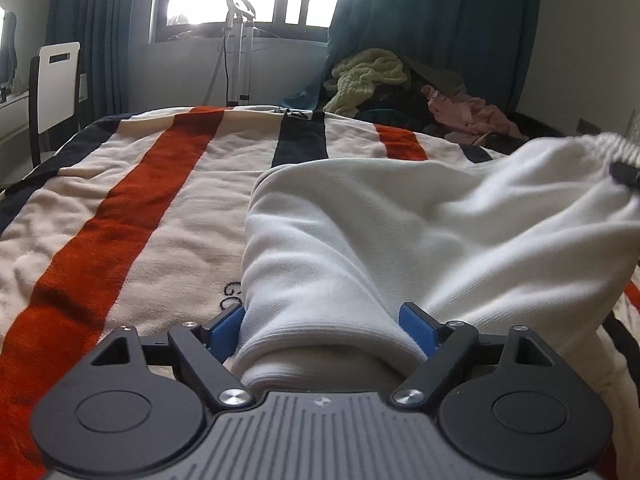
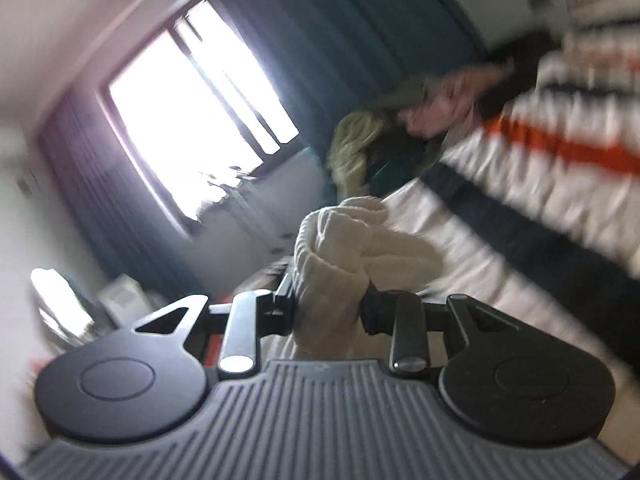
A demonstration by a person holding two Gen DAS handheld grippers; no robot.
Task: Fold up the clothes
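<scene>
A white garment [image 1: 400, 232] lies on the striped blanket [image 1: 140, 200] and stretches from my left gripper up to the right edge, where its ribbed hem [image 1: 616, 148] is lifted. My left gripper [image 1: 324, 320], with blue pads [image 1: 226, 324], is shut on one end of the white garment near the blanket. In the tilted, blurred right wrist view, my right gripper [image 2: 326, 300] is shut on a bunched ribbed part of the white garment [image 2: 340, 240], held above the blanket [image 2: 540, 168]. The right gripper's tip [image 1: 626, 174] shows at the left wrist view's right edge.
A pile of clothes [image 1: 372, 76], yellow-green, pink and dark, sits at the bed's far right; it also shows in the right wrist view [image 2: 360, 148]. A white chair [image 1: 56, 84] stands at the left. A stand [image 1: 240, 52] is before the window, flanked by blue curtains [image 1: 432, 20].
</scene>
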